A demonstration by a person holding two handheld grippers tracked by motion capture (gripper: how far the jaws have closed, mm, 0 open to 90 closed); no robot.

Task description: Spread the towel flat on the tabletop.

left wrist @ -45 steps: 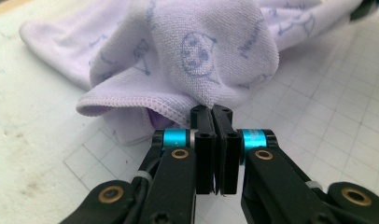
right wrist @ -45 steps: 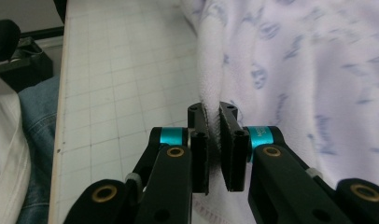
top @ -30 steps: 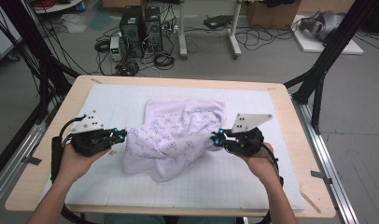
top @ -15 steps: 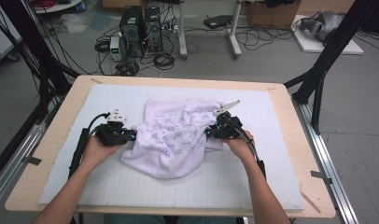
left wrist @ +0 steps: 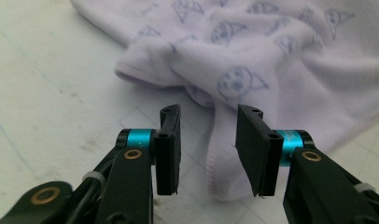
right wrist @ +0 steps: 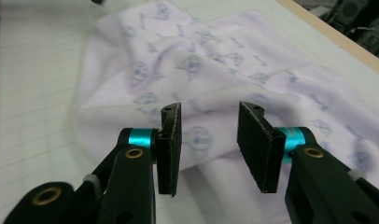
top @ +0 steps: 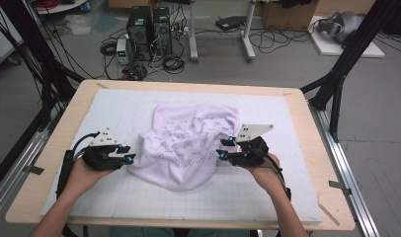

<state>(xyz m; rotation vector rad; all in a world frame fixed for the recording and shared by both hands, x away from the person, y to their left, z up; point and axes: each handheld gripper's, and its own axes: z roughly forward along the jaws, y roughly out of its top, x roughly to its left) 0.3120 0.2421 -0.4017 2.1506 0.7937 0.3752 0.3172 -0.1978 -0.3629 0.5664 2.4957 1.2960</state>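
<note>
Crumpled pale lilac cloth (top: 188, 145) with small blue print lies on the white gridded mat (top: 114, 111) of the tabletop (top: 55, 143), between the two claws. Left claw (top: 131, 154) sits just at the cloth's near-left edge, jaws apart and just been opening; a fold of cloth (left wrist: 220, 154) lies between its pads (left wrist: 171, 149), not pinched. Right claw (top: 222, 147) at the cloth's right edge, jaws apart too, just been opening, cloth ahead of and under the gap, pads (right wrist: 260, 147) clear of it.
</note>
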